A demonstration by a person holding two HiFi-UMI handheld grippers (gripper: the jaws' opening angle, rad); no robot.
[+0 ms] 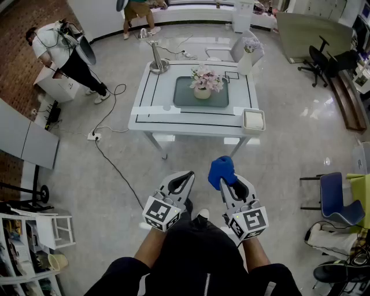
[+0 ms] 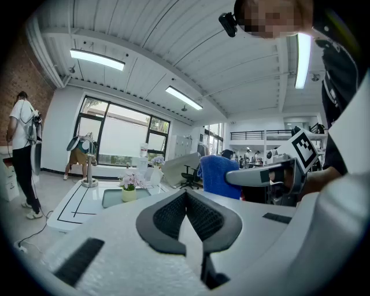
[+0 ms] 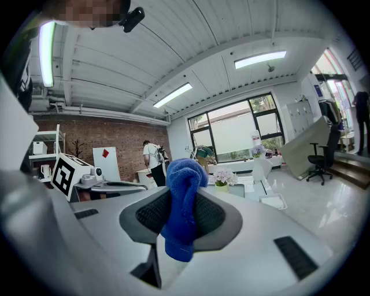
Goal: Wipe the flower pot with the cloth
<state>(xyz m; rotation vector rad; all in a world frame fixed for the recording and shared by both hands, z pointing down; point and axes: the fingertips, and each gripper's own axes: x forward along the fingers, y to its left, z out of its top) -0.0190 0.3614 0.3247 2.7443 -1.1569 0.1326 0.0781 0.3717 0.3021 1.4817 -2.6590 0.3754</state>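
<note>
I stand in a big workshop room with a pale shiny floor (image 1: 289,144), a brick wall (image 1: 23,17) at the far left and wide windows at the far end. By that wall a person (image 1: 58,49) in a white top leans over a white box, and a black cable (image 1: 110,156) trails across the floor towards me. The white tabletop (image 1: 150,110) is well ahead of me. On its left rear corner stands a metal stand (image 1: 157,60). The flower pot (image 1: 202,92), cream with pale pink blooms, sits upright on a grey-green mat (image 1: 185,95) in the middle. A white tray (image 1: 254,119) lies on the near right corner. Further right are black office chairs (image 1: 317,58) and, nearer to me, a blue chair (image 1: 338,199).

Both grippers hang low in front of me, well apart from the tabletop. My left gripper (image 1: 186,176) has its fingers pressed together with nothing between them. My right gripper (image 1: 226,180), just beside it, has its fingers clamped on the blue cloth (image 1: 222,169), which is bunched up, sticking out past the tips and hanging down a little between the fingers.
</note>
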